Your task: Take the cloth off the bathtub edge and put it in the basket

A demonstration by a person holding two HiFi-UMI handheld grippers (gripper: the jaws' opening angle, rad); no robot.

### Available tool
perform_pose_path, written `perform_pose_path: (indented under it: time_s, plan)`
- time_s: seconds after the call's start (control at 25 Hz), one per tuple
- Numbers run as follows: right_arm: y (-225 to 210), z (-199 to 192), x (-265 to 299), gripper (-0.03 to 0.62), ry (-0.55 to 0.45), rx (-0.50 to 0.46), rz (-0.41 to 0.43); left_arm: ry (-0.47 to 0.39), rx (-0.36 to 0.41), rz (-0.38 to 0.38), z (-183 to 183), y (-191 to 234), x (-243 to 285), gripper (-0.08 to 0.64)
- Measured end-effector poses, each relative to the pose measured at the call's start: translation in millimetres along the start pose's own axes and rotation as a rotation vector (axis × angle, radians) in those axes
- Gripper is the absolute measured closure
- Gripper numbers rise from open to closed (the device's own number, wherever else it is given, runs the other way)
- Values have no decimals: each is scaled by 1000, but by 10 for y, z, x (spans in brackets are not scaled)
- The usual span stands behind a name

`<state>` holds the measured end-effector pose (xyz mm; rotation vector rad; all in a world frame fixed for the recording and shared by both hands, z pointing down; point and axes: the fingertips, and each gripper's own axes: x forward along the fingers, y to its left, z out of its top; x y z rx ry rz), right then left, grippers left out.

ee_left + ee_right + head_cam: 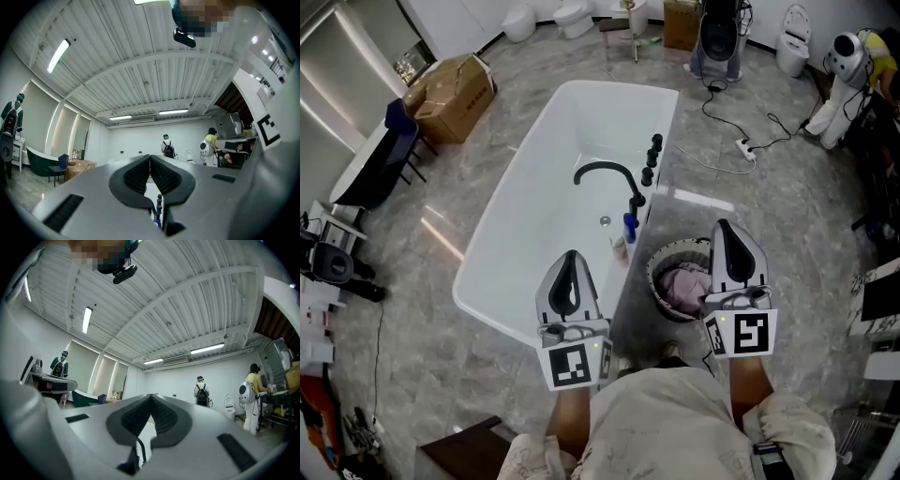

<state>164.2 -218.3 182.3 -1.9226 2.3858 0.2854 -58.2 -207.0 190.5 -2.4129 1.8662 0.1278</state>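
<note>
Both jaw pairs are pressed together, empty. The left gripper (570,255) hangs over the bathtub (502,202) near corner; its edge looks bare. The pink cloth (684,289) lies in the basket (654,281), touching the tub side, by the right gripper (724,225). Looks done: lift straight off, clear of the basket rim. Open floor to the right.

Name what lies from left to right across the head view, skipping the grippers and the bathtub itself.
cardboard box → black faucet → basket → power strip
</note>
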Motion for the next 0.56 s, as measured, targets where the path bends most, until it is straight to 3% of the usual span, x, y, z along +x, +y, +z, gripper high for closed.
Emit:
perform_pose_path:
  time_s: [0.56]
  plan:
    - [-94,0,-112,603,5,-4,-11,-1,-17,-21,-29,-143,10,557]
